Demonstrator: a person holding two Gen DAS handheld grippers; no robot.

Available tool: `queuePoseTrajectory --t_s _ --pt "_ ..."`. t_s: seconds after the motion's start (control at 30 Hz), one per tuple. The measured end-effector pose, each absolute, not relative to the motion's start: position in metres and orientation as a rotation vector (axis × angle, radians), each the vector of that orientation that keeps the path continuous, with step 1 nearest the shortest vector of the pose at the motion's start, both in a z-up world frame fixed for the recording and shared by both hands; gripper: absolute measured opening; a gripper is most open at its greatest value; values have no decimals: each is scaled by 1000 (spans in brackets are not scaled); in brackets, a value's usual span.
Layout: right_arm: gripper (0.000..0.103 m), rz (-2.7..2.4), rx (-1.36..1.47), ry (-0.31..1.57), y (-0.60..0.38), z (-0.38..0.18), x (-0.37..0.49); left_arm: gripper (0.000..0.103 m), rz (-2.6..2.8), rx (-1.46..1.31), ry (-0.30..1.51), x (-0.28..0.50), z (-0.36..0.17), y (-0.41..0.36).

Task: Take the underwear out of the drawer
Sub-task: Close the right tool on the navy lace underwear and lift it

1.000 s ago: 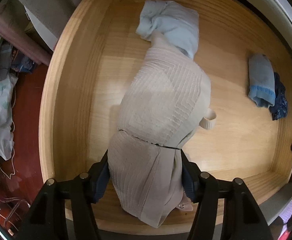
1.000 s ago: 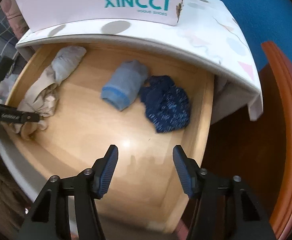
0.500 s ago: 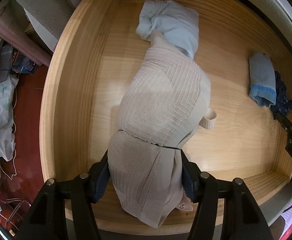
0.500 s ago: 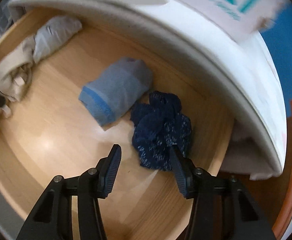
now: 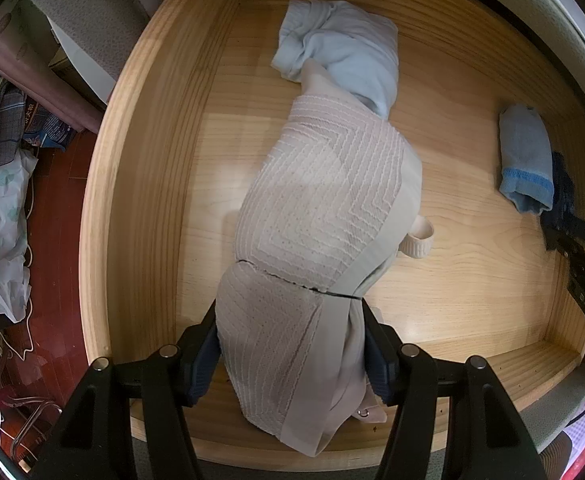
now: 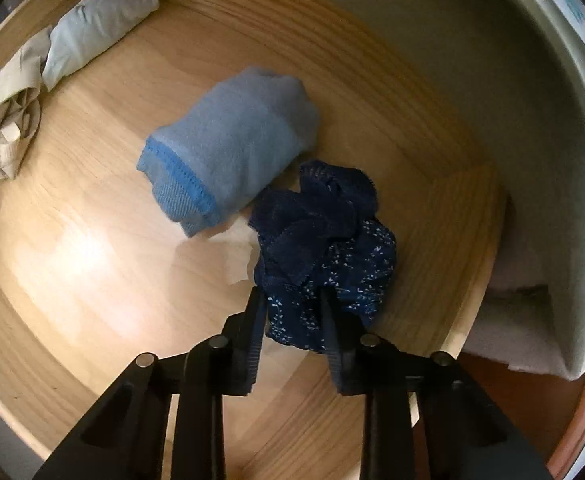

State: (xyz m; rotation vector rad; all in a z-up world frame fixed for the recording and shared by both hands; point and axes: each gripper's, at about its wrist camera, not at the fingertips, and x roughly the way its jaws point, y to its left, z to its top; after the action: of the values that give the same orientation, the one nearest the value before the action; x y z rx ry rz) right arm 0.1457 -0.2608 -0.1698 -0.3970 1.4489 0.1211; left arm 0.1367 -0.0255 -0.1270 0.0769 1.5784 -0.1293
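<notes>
**Both grippers loaded inside the drawer**

The right gripper (image 6: 292,320) has pinched shut on the navy speckled underwear (image 6: 324,248) at the wooden drawer's (image 6: 92,320) right wall; lift straight up, clear of the blue folded pair (image 6: 228,148). Only the left wrist view shows the left gripper (image 5: 290,344), half-open, clamping the beige bra (image 5: 324,208).

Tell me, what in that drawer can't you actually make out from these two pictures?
- Lower end of the beige garment: left wrist view, hidden between the left gripper fingers.
- Most of the dark blue underwear: left wrist view, behind the folded blue piece; the right gripper is shut on it.
- Drawer front: cut off by both views' edges.
</notes>
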Motion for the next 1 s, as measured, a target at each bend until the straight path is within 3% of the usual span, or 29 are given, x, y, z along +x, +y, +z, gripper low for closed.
queuePoseTrajectory --t_s 0.4,0.63,0.73,0.8,0.87,1.0 --pt "21 204 -182 1601 -264 -172 119 63 -129 76 1576 137 -127 -26" --pt "21 197 -117 1579 -267 -162 118 63 -129 76 1576 137 -127 -25" --pt "34 180 -102 1548 -270 -145 115 63 -129 76 1576 137 -127 -25" --pt "51 164 -124 1524 -269 -143 120 63 -129 76 1576 137 -128 -25" --pt "58 145 -149 1527 -266 -146 129 63 -129 76 1576 137 -128 -25" --pt "59 132 -179 1545 -261 -164 147 63 -129 76 1576 137 -128 -25"
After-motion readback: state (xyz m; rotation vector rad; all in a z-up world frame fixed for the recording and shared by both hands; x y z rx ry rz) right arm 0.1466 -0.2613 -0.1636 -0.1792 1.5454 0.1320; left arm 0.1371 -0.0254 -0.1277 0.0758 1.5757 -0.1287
